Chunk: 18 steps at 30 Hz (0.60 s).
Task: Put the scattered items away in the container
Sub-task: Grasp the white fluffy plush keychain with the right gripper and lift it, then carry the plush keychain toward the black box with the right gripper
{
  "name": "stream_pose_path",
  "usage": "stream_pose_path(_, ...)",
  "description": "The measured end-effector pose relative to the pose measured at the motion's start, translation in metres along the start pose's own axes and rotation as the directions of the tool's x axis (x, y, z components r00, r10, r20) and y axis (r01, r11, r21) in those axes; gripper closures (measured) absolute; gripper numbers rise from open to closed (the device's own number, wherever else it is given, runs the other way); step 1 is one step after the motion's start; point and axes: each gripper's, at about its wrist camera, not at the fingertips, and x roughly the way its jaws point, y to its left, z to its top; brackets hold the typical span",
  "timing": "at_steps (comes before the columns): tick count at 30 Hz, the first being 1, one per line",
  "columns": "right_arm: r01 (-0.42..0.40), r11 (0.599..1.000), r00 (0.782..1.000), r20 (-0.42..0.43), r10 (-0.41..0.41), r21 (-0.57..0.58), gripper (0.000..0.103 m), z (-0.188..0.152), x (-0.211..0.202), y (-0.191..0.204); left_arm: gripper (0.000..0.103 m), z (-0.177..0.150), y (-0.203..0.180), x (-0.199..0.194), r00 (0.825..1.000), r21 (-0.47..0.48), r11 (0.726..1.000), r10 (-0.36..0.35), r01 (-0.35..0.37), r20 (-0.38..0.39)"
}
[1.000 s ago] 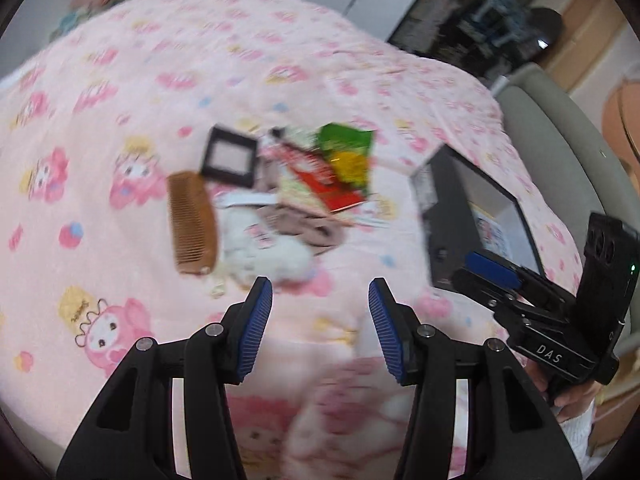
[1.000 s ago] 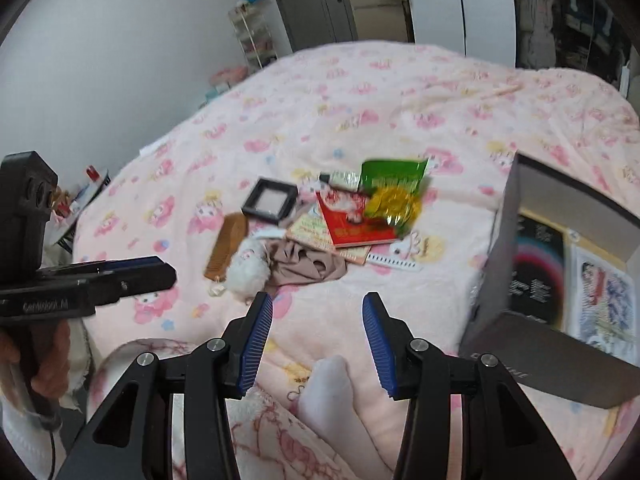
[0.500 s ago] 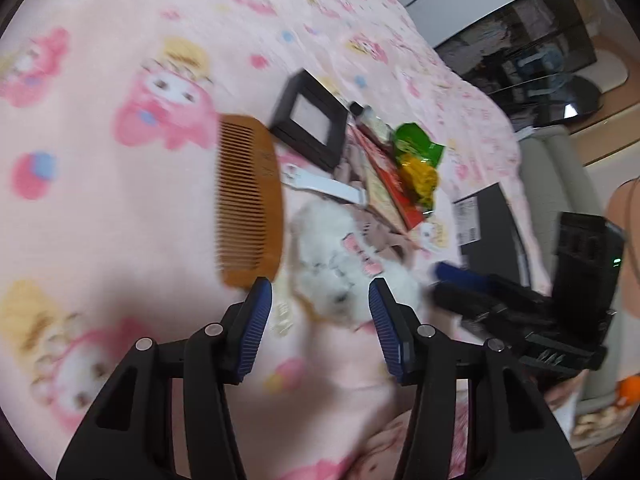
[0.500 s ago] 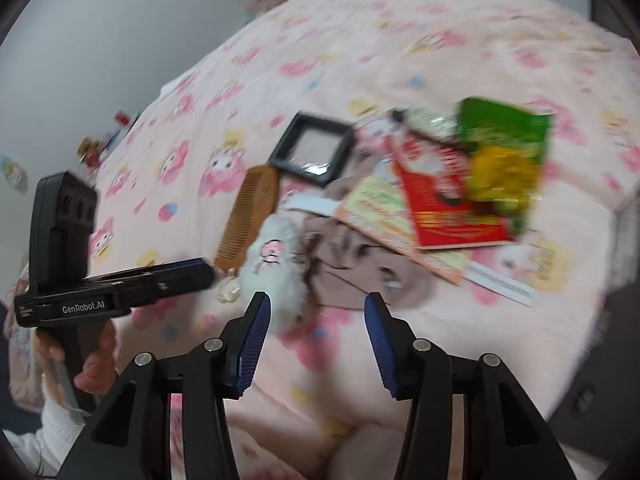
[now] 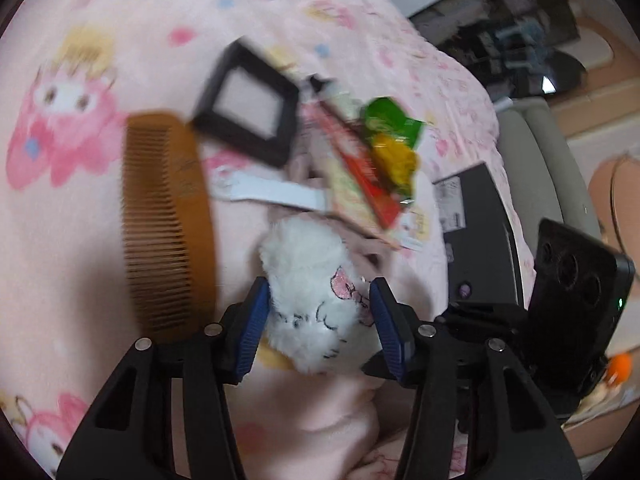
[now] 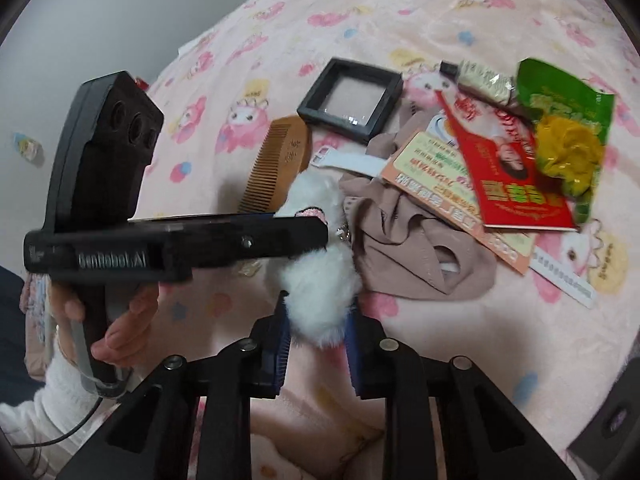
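White plush toy (image 6: pixel 320 280) is pinched by the right tongs (image 6: pixel 318 344) for lifting; left tongs (image 5: pixel 318 320) straddle it, half-open, steadying

Left wrist view was motion-blurred: comb (image 5: pixel 168 224) teeth smeared, print on red packet (image 5: pixel 360 168) unreadable. Black box (image 5: pixel 480 236) cut by right tool body. In right view, left tool (image 6: pixel 320 236) hid part of white plush (image 6: pixel 320 276); box barely in frame.
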Motion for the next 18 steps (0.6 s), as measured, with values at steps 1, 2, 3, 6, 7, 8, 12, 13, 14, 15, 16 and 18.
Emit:
stream_pose_path(1, -0.005, 1.000, 1.000, 0.017, 0.004, 0.004, 0.082, -0.001, -0.006, 0.000, 0.052, -0.001, -0.010, -0.007, 1.000, 0.023, 1.000, 0.004, -0.005, 0.017)
stream_pose_path(2, -0.013, 1.000, 0.999, 0.048, 0.013, 0.011, 0.082, -0.003, -0.016, 0.001, 0.052, -0.001, -0.018, -0.014, 0.999, 0.044, 0.999, 0.007, -0.009, 0.034)
stream_pose_path(3, -0.023, 1.000, 0.997, 0.075, 0.021, 0.016, 0.082, -0.004, -0.024, 0.002, 0.052, -0.001, -0.026, -0.023, 0.999, 0.062, 0.998, 0.009, -0.012, 0.050)
stream_pose_path(6, -0.065, 0.998, 0.984, 0.167, 0.060, 0.024, 0.082, -0.014, -0.054, 0.011, 0.052, -0.003, -0.055, -0.051, 0.997, 0.112, 0.994, -0.001, -0.008, 0.079)
stream_pose_path(7, -0.072, 0.997, 0.978, 0.197, 0.067, 0.023, 0.082, -0.019, -0.066, 0.014, 0.052, -0.005, -0.064, -0.058, 0.996, 0.128, 0.992, -0.005, -0.006, 0.084)
stream_pose_path(8, -0.076, 0.997, 0.971, 0.229, 0.069, 0.021, 0.082, -0.025, -0.080, 0.017, 0.052, -0.008, -0.075, -0.065, 0.996, 0.149, 0.989, -0.007, -0.006, 0.090)
stream_pose_path(12, -0.068, 0.997, 0.941, 0.335, 0.055, 0.028, 0.082, -0.055, -0.131, 0.024, 0.052, -0.023, -0.137, -0.077, 0.995, 0.255, 0.967, -0.027, 0.002, 0.094)
stream_pose_path(13, -0.050, 0.998, 0.930, 0.366, 0.034, 0.034, 0.082, -0.069, -0.149, 0.022, 0.052, -0.027, -0.159, -0.074, 0.996, 0.286, 0.958, -0.040, 0.016, 0.078)
stream_pose_path(14, -0.038, 0.998, 0.923, 0.385, 0.019, 0.042, 0.082, -0.079, -0.160, 0.021, 0.052, -0.031, -0.175, -0.069, 0.997, 0.305, 0.952, -0.050, 0.029, 0.061)
stream_pose_path(15, -0.026, 0.998, 0.915, 0.404, 0.001, 0.055, 0.082, -0.089, -0.172, 0.017, 0.052, -0.036, -0.188, -0.064, 0.998, 0.321, 0.946, -0.055, 0.038, 0.044)
stream_pose_path(16, -0.010, 0.997, 0.904, 0.427, -0.026, 0.080, 0.082, -0.107, -0.188, 0.011, 0.052, -0.043, -0.208, -0.051, 0.998, 0.347, 0.936, -0.055, 0.049, 0.008)
stream_pose_path(18, 0.017, 0.993, 0.894, 0.443, -0.069, 0.120, 0.082, -0.135, -0.205, 0.002, 0.052, -0.056, -0.238, -0.024, 0.997, 0.380, 0.922, -0.052, 0.068, -0.051)
